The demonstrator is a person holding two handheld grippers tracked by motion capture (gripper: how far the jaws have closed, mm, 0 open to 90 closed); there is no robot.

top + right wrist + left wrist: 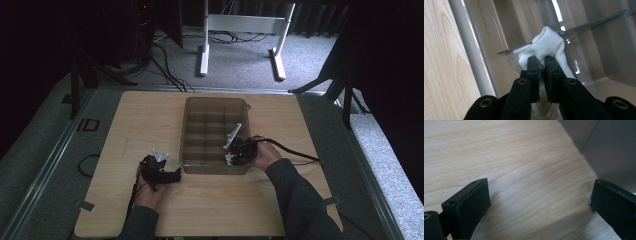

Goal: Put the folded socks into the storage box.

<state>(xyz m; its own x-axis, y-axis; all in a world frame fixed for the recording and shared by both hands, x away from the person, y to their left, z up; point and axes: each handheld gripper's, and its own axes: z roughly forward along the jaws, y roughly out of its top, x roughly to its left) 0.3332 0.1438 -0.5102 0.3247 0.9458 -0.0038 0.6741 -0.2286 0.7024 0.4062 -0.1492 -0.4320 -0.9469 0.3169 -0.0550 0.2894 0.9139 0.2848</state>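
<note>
Nearest the person, the left gripper (pixel 162 175) rests low on the wooden table (pixel 135 125), just left of the near-left corner of the box (pixel 216 102). Its jaws stand wide apart with bare wood between them — nothing held. In the left gripper view the grey wall of the box rises at upper right, close to the right-hand jaw.

A little farther in, the right gripper (pixel 231 159) is over the near-right corner of the clear, smoky plastic box, with the hand (pixel 265 155) behind it and a black cable trailing off to the right. Its jaws are pinched nearly together on a bunched white cloth (pixel 547 45). The cloth sits inside the box, in the near-right compartment, draped against a thin divider — part of it lies over the divider's edge.

Beyond, the box's remaining compartments run toward the far side of the table.
</note>
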